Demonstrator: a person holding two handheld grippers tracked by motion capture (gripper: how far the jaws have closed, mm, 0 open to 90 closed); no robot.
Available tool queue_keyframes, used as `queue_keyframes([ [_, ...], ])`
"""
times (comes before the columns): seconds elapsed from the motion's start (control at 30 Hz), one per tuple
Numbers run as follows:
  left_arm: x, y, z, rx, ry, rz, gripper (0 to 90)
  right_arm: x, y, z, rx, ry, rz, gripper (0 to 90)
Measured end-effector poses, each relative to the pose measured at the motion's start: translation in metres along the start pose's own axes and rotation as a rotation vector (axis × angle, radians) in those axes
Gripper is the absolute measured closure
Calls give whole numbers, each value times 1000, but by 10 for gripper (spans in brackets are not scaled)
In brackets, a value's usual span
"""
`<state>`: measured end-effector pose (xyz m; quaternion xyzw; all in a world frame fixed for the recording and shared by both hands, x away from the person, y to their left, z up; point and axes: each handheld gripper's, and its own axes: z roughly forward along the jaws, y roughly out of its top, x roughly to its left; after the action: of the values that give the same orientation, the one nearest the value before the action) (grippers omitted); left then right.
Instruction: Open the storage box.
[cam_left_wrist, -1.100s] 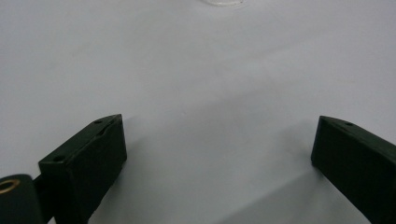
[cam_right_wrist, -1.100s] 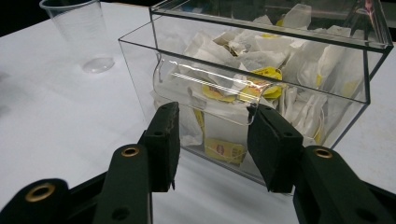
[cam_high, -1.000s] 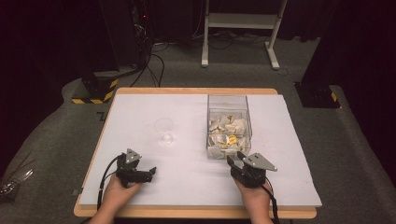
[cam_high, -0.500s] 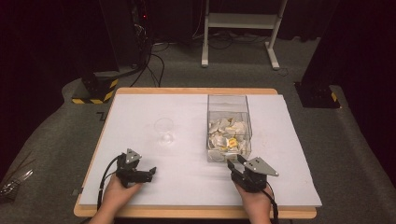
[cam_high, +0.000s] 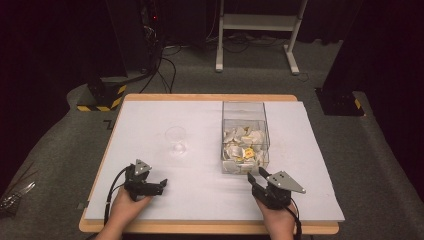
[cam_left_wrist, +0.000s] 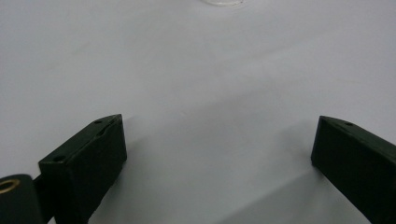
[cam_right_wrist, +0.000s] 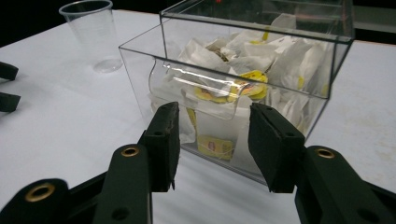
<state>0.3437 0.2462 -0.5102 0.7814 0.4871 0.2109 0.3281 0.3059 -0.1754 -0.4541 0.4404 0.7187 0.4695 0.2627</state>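
Left gripper (cam_high: 159, 186) low over the white bench (cam_high: 150, 120), jaws wide apart, nothing between them. Right gripper (cam_right_wrist: 212, 140) partly open, empty, pointed at the clear box (cam_right_wrist: 243, 60) of sachets (cam_right_wrist: 224, 88) just ahead. Clear cup (cam_high: 175, 140) stands upright left of the box.

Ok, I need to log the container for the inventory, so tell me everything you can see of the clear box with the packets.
The clear box looks like transparent acrylic, square-walled and open-topped, standing upright on the white table, to the right of a clear plastic cup. Its near wall has a curved dispensing cut-out low down. White and yellow packets fill it roughly halfway, loosely piled. The right gripper points at that opening, open, not touching it.
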Motion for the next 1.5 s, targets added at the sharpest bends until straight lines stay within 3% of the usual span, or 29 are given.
queue_keyframes([
  [0.4,0,0,0,0,0,-1,37,-20,19,-5,-30,-69,13,554],
  [0.77,0,0,0,0,-1,-1,38,-41,32,16,-1,-154,56,618],
  [1.07,0,0,0,0,-1,-2,37,-42,34,29,13,-168,46,719],
  [1.5,0,0,0,0,0,-2,38,-45,33,38,52,-186,52,757],
])
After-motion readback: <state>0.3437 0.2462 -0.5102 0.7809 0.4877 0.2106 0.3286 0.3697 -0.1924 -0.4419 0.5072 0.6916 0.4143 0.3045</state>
